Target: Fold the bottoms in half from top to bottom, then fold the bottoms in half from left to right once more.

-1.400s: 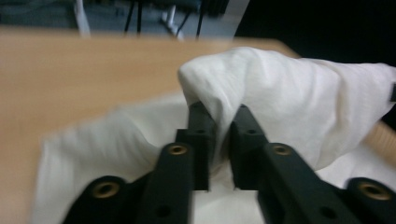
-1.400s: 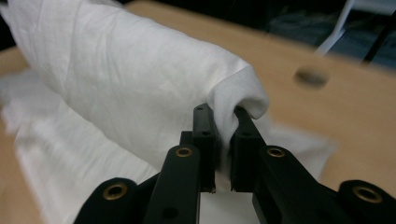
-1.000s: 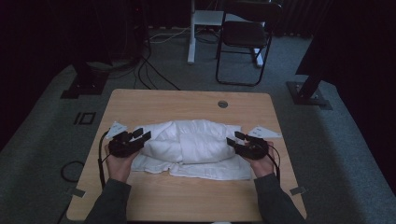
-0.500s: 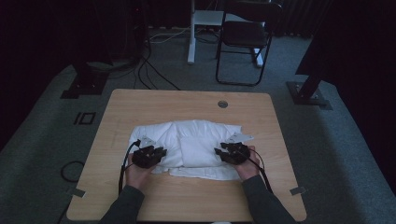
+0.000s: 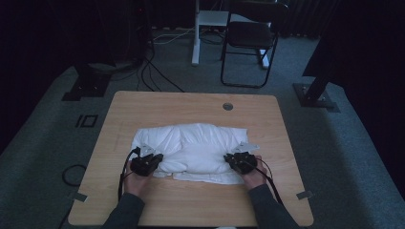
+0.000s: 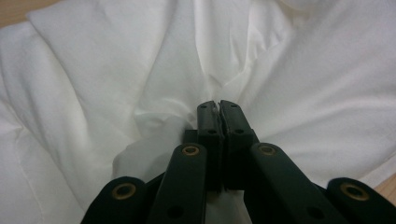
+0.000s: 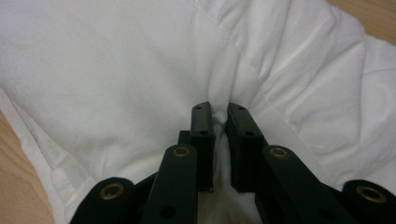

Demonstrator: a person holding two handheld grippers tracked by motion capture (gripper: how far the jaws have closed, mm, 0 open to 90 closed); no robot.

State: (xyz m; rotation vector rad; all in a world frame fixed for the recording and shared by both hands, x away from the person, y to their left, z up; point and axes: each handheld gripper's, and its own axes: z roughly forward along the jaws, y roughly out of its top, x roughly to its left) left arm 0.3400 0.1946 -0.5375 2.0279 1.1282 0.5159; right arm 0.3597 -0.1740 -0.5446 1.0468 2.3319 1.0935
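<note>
A white padded cloth [image 5: 196, 145], loosely folded, lies in the middle of the wooden table [image 5: 191, 107]. My left gripper [image 5: 148, 161] sits at its near left edge. In the left gripper view the jaws [image 6: 218, 106] have just been closing and are shut on a thin fold of the cloth [image 6: 116, 70]. My right gripper [image 5: 237, 160] sits at the near right edge. In the right gripper view its jaws [image 7: 219, 112] have just been closing, and a thicker bunch of the cloth [image 7: 116, 60] is squeezed between the pads.
A round cable hole [image 5: 228, 106] marks the table's far side. Behind the table stand a black chair [image 5: 250, 38] and a white post [image 5: 196, 33]. Cables [image 5: 153, 71] and black stand bases [image 5: 88, 86] [image 5: 315, 95] lie on the grey floor.
Both hands came inward and down from the ends of the cloth to its near edge. Both pairs of jaws closed on the fabric.
</note>
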